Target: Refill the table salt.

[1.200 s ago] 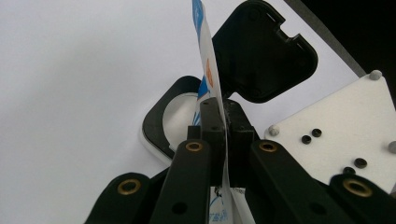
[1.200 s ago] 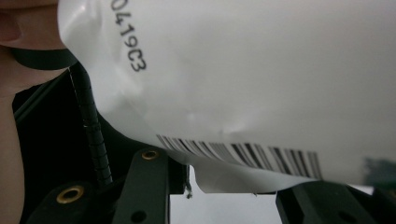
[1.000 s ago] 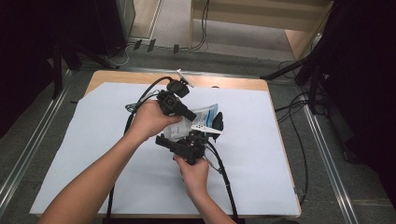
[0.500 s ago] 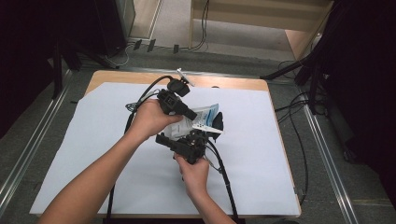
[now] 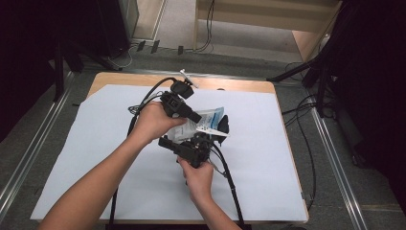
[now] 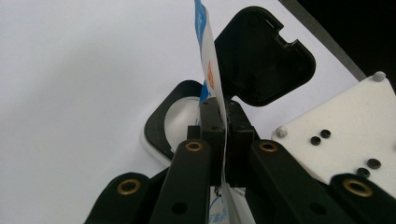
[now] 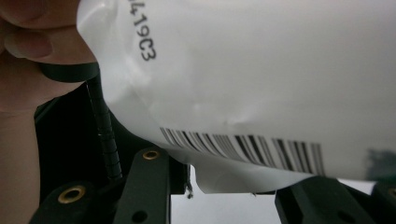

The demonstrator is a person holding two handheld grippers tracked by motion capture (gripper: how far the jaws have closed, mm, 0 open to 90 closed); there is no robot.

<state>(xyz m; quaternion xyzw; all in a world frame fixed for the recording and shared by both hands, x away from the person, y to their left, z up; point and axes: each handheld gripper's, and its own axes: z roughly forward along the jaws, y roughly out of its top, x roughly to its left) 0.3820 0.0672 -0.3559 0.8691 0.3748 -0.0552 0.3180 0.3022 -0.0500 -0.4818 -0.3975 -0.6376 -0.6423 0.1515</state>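
White paper covers the wooden table (image 5: 115, 79) we work at, with grey floor and dark stands around it. Our left gripper (image 6: 219, 121) has its jaws pressed together on the thin edge of a white and blue plastic packet (image 6: 208, 70), which rises straight up from between them. Beyond those jaws, on the paper, lies a black case (image 6: 261, 56) with its lid swung open. Our right gripper (image 5: 210, 139) sits just below the packet in the high view. In the right gripper view the packet's barcoded face hangs right over the jaws, and we cannot tell whether they are apart or gripping it. Our left hand (image 5: 153, 120) shows beside that packet.
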